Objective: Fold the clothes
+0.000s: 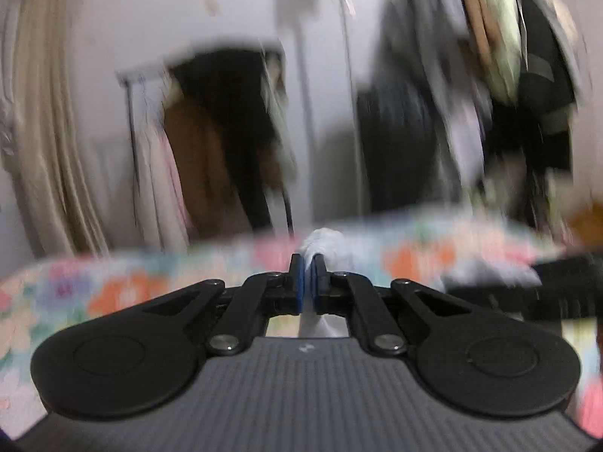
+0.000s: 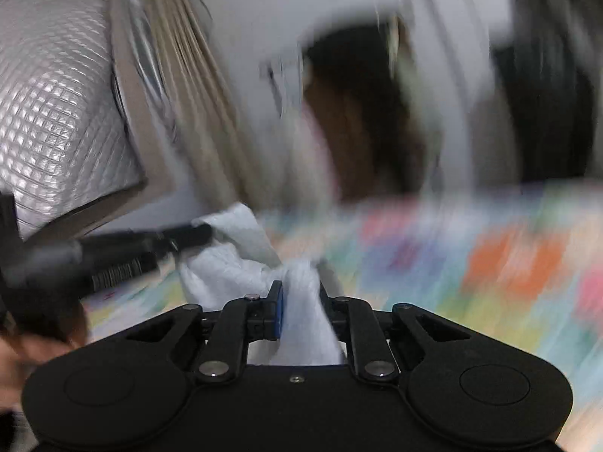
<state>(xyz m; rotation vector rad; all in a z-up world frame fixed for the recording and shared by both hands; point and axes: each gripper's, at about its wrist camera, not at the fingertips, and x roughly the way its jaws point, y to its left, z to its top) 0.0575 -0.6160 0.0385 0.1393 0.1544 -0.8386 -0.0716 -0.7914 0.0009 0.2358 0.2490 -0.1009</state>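
A pale blue-white garment [image 2: 230, 260] hangs bunched between my two grippers above a bed with a floral cover [image 2: 471, 263]. My left gripper [image 1: 309, 263] is shut on a fold of it [image 1: 328, 241]; the cloth runs through the blue pads and down below. My right gripper [image 2: 299, 286] is shut on another bunch of the same garment. The left gripper [image 2: 188, 235] also shows in the right wrist view, at the left, pinching the cloth's far end. The right gripper's dark body [image 1: 557, 282] shows at the right of the left wrist view. Both views are motion-blurred.
Clothes racks [image 1: 226, 132] with dark, brown and pale garments stand behind the bed against a white wall. A beige curtain [image 1: 49, 113] hangs at the left. A quilted silver panel [image 2: 56, 94] in a frame is at the left in the right wrist view.
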